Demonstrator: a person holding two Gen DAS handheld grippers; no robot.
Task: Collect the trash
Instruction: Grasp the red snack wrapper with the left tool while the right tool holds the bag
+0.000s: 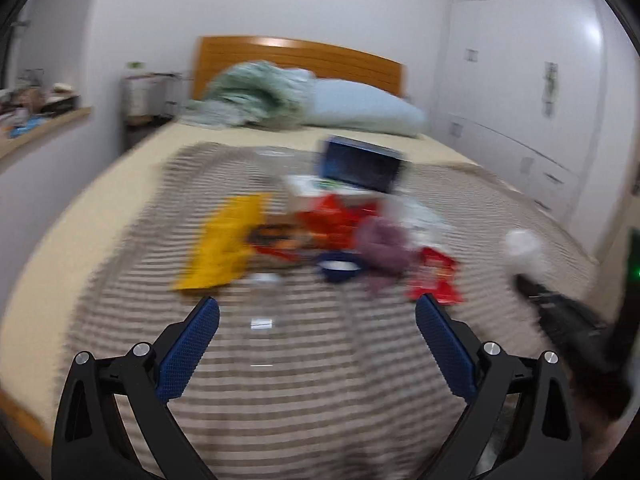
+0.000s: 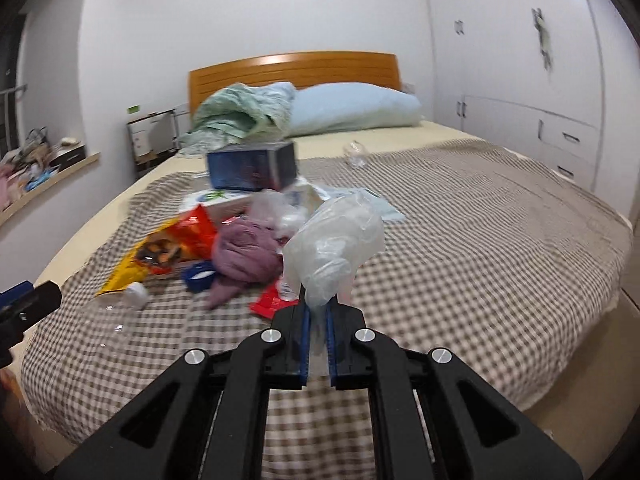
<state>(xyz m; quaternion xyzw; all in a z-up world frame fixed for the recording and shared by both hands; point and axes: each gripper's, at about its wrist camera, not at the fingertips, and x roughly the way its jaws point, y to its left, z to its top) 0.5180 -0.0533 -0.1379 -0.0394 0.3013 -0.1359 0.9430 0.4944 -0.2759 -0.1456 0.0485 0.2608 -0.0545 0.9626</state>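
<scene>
the right gripper (image 2: 318, 312) is clamped on a crumpled clear plastic bag (image 2: 336, 244), held above the brown checked blanket (image 2: 480, 248). the left gripper (image 1: 317, 316) gapes wide over that blanket, near a yellow snack packet (image 1: 226, 240), purple cloth (image 1: 382, 250) and red wrapper (image 1: 434, 276)

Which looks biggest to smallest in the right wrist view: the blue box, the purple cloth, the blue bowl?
1. blue box
2. purple cloth, close to the box; it lies nearer the camera, so that order is unsure
3. blue bowl, clearly smallest
</scene>
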